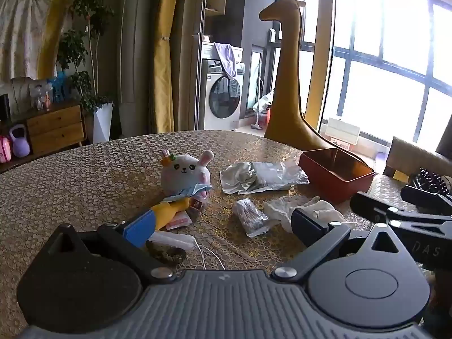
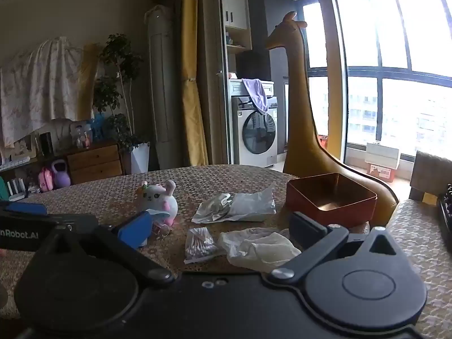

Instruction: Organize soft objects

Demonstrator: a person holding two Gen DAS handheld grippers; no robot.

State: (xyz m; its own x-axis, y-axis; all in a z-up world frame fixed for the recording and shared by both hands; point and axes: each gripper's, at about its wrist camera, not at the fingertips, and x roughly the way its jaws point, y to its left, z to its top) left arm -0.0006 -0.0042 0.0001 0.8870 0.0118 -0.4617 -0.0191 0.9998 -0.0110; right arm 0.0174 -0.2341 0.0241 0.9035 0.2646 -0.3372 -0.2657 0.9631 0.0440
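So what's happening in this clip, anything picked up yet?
Nothing is held yet. The left gripper and right gripper both hover over the patterned table with jaws wide open and empty. Scattered ahead lie a bunny plush, a silver foil bag, a packet of cotton swabs and a crumpled white plastic bag. The red box at the right sits empty, so sorting has not started.
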